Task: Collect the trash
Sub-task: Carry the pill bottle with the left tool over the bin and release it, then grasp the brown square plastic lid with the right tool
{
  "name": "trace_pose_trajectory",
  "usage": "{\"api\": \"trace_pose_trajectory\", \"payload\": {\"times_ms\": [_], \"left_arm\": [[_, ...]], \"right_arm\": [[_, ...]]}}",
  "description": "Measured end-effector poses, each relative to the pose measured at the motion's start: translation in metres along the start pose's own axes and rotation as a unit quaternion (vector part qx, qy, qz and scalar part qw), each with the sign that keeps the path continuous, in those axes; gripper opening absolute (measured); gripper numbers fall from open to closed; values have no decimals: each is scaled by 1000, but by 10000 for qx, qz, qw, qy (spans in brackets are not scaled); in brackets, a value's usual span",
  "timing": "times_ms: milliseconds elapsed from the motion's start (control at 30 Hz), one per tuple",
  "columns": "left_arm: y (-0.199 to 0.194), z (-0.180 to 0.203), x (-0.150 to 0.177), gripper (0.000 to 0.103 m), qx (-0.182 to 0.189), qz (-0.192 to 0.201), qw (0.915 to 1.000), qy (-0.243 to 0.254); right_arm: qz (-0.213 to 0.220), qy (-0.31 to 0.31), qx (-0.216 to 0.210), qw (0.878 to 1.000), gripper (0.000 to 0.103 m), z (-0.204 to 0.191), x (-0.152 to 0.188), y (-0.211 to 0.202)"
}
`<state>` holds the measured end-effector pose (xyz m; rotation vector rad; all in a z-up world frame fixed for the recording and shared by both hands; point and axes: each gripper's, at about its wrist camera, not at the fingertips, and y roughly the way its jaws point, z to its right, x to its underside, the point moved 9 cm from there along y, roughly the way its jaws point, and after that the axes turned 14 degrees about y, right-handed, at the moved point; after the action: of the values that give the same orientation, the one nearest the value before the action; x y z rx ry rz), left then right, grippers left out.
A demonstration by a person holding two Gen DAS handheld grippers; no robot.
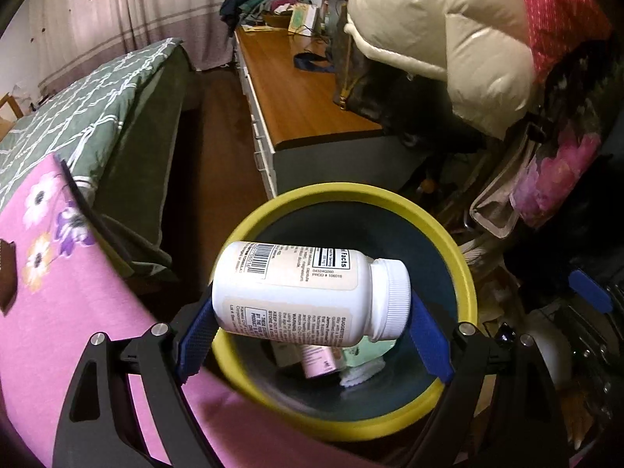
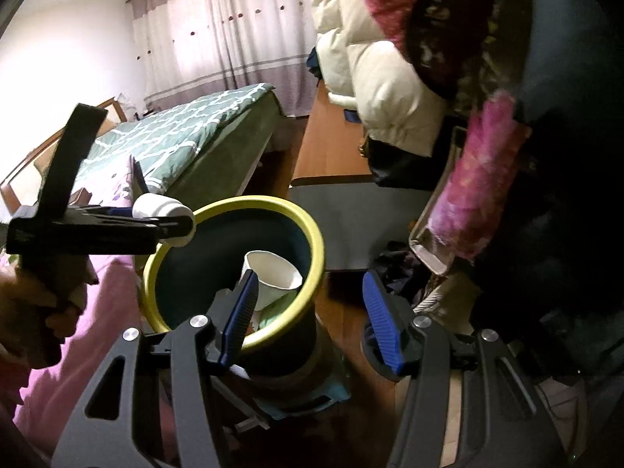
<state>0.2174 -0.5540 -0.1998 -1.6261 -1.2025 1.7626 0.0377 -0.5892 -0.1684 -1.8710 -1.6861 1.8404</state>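
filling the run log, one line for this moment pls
left gripper: shut on white pill bottle, above yellow-rimmed trash bin | right gripper: open, empty | paper cup: in bin

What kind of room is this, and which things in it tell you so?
Most likely a bedroom in a home. A bed with a green checked cover stands beside long curtains, and a low wooden dresser carries piled clothes and a puffy coat.

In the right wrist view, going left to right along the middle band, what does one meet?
The left tool holding the white bottle → yellow-rimmed bin with the paper cup inside → the right tool's right blue finger → pink floral fabric.
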Motion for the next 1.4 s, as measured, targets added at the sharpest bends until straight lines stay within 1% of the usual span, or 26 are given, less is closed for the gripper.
{"api": "trace_pose_trajectory", "payload": {"times_ms": [33,133,233,400,533,567,667,733,833,933,1000,1033,1100,1133,1200,1233,1300,1333,1367,1400], "left_arm": [[1,2,0,86,6,-4,10000,8],[3,7,-1,92,63,1,10000,-30],[-3,8,-1,93,87,47,9999,-51],[-31,-7,4,94,-72,282,9994,-178],[-67,-34,18,95,-363,541,9971,-381],[-79,-44,24,96,-488,630,9957,-474],[-106,-70,41,97,-708,795,9917,-724],[-124,-89,56,97,-896,889,9877,-927],[-153,-122,87,97,-1178,1016,9792,-1305],[-184,-153,125,98,-1522,1144,9669,-1699],[-210,-178,160,98,-1930,1213,9533,-1981],[-217,-185,172,98,-2055,1211,9492,-2052],[-241,-207,210,98,-2476,1179,9337,-2300],[-250,-216,227,98,-2627,1168,9269,-2411],[-271,-237,270,98,-2932,1117,9098,-2717],[-279,-245,288,98,-3048,1096,9020,-2855],[-296,-265,331,98,-3303,1038,8830,-3169],[-300,-273,346,98,-3389,1002,8761,-3280],[-306,-282,365,98,-3504,949,8668,-3418],[-311,-289,381,98,-3597,904,8590,-3528]], "right_arm": [[4,23,5,10000,54,1,0,-1],[32,92,17,10000,54,5,-2,-3],[44,113,22,9999,54,6,-2,-4],[-18,105,-1,9999,54,2,1,1],[-107,30,-33,9999,55,-7,5,6],[-116,2,-35,9999,54,-9,6,7],[-159,-107,-86,9998,55,-21,7,9],[-178,-211,-142,9995,55,-32,7,11],[-193,-418,-219,9987,55,-53,8,13],[-282,-692,-314,9967,56,-77,13,19],[-352,-871,-378,9949,56,-95,17,23],[-366,-986,-405,9936,56,-107,19,25],[-438,-1143,-543,9910,56,-130,22,28],[-465,-1178,-585,9902,56,-136,23,29],[-532,-1337,-682,9872,56,-160,28,33],[-572,-1442,-734,9852,56,-174,31,36],[-633,-1620,-833,9812,56,-199,36,39],[-676,-1728,-940,9781,56,-219,40,42],[-699,-1769,-997,9767,56,-229,41,43],[-727,-1841,-1117,9738,56,-250,44,44]]}}
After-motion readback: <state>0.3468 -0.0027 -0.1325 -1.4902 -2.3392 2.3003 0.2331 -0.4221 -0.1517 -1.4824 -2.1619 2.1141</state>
